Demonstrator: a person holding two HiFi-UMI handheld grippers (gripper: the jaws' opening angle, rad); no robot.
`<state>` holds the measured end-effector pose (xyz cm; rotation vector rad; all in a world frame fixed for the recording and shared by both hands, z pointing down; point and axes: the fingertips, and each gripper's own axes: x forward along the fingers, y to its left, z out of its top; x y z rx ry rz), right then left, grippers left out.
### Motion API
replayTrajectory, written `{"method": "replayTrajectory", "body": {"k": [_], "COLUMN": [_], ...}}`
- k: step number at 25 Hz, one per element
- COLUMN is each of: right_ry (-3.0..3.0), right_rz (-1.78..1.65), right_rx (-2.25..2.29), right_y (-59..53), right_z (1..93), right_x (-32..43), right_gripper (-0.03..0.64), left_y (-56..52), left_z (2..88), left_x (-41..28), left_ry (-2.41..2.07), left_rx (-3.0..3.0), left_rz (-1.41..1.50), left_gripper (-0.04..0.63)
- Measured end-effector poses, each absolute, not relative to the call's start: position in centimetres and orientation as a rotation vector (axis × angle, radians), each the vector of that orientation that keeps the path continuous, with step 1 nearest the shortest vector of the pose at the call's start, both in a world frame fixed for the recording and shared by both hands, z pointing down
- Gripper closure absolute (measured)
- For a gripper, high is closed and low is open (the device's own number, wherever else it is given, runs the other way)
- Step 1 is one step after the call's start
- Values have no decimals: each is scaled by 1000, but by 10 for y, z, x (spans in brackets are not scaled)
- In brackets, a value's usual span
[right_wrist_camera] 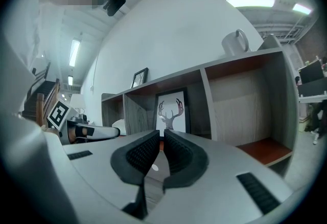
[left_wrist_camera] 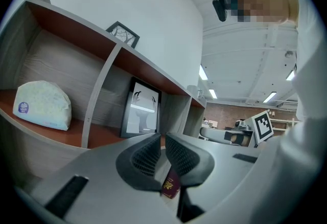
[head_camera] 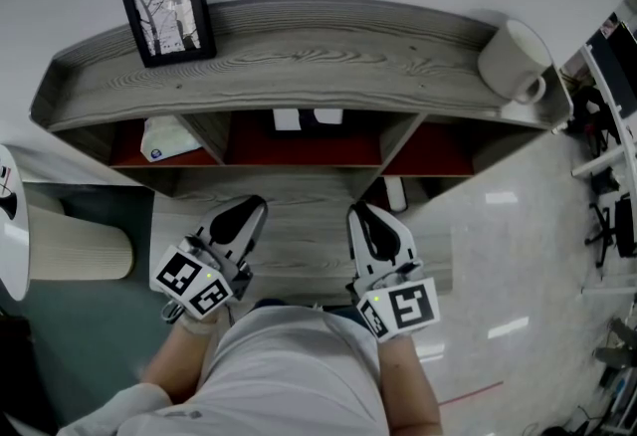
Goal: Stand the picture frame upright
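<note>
Left claw [left_wrist_camera: 162,136] and right claw [right_wrist_camera: 161,133] are held nearly closed and empty, away from the shelf [head_camera: 299,56], since the picture frame [right_wrist_camera: 172,110] is judged already upright in the middle compartment.

On the shelf [head_camera: 299,51] top, picture frame [head_camera: 166,6] left — mug [head_camera: 515,61] right.

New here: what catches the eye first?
A black picture frame stands against the wall on the shelf, top left, a white mug at its top right. An antler print stands in the middle compartment; the left gripper and right gripper hover in front, empty.
</note>
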<state>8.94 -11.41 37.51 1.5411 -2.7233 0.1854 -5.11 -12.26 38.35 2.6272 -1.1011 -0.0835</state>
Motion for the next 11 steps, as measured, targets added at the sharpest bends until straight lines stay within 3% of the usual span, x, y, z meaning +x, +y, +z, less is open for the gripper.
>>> {"method": "replayTrajectory", "body": {"k": [11], "right_ry": [-2714], "right_rz": [196], "right_rx": [1540], "right_y": [-120], "right_z": [378], "right_x": [87], "right_gripper": [579], "left_y": [-129], "left_z": [388], "left_x": [-51], "left_ry": [-1099], "left_rx": [2619], "left_rz": [-69], "left_gripper": [557]}}
